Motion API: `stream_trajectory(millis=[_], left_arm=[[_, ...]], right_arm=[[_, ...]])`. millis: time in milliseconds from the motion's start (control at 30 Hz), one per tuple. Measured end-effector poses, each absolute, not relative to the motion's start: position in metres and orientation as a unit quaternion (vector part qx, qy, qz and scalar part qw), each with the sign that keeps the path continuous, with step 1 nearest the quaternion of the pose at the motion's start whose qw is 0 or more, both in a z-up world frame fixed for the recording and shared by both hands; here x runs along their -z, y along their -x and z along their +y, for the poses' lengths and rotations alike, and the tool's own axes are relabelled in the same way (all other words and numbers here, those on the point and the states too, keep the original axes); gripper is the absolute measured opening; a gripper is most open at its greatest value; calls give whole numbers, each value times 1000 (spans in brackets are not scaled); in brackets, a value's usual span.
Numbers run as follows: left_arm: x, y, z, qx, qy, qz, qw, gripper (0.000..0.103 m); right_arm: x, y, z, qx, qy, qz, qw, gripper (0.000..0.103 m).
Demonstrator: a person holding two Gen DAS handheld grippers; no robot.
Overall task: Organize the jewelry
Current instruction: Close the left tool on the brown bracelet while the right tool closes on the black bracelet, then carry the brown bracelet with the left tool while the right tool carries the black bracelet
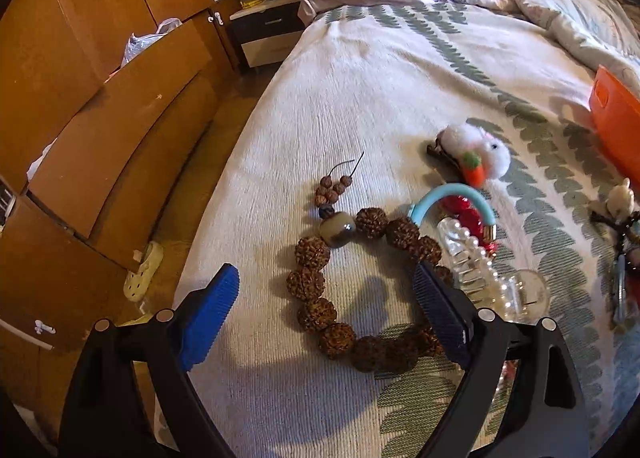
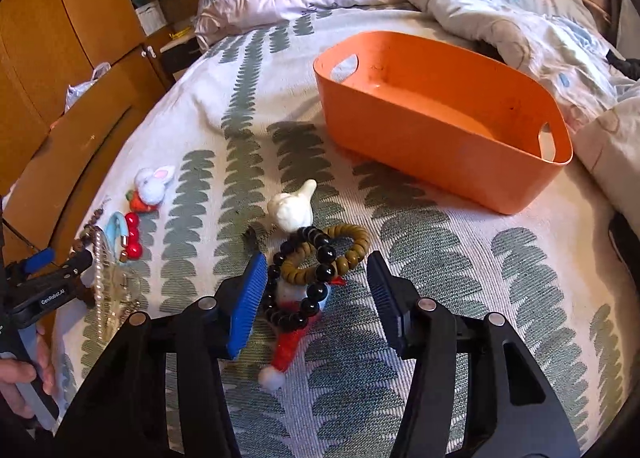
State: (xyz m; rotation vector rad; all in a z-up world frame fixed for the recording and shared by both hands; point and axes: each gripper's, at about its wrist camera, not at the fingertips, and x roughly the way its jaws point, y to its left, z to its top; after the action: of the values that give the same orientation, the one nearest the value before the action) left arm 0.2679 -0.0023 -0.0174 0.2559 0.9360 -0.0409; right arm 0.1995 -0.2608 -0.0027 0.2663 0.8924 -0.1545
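Note:
My left gripper [image 1: 326, 292] is open just above a bracelet of big brown knobbly beads [image 1: 316, 284] on the bed. Beside it lie a clear pearl hair clip [image 1: 476, 262], a light-blue and red piece [image 1: 464, 206] and a white bunny clip with a carrot [image 1: 478, 150]. My right gripper [image 2: 316, 274] is open over a black bead bracelet [image 2: 298, 290] tangled with an olive-brown bead bracelet [image 2: 336, 250], a white bird figure [image 2: 292, 208] and a Santa-hat ornament [image 2: 286, 350]. The orange bin [image 2: 440, 154] stands empty beyond. The left gripper also shows in the right wrist view [image 2: 60, 268].
A crumpled quilt [image 2: 500, 2] lies at the head of the bed. Wooden wardrobes [image 1: 100, 98] and a nightstand [image 1: 268, 30] stand left of the bed. The bed edge runs close on the left, with a slipper [image 1: 142, 276] on the floor.

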Motion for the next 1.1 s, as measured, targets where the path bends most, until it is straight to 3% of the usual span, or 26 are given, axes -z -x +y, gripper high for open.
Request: stream_trajectory(millis=[367, 433, 600, 833, 1100], left_arm=[[30, -272, -3, 18, -124, 460, 879, 86], [34, -275, -1, 19, -116, 470, 875, 77], [37, -276, 2, 32, -97, 477, 873, 67], [25, -275, 7, 36, -80, 472, 877, 23], [7, -272, 14, 45, -52, 458, 886, 21]], right_arm=[[9, -199, -249, 80, -96, 426, 896, 27], [8, -197, -250, 80, -100, 425, 896, 26], [6, -194, -252, 77, -106, 421, 897, 26], [-6, -187, -253, 69, -117, 408, 903, 22], [-25, -178, -260, 57, -141, 386, 910, 20]])
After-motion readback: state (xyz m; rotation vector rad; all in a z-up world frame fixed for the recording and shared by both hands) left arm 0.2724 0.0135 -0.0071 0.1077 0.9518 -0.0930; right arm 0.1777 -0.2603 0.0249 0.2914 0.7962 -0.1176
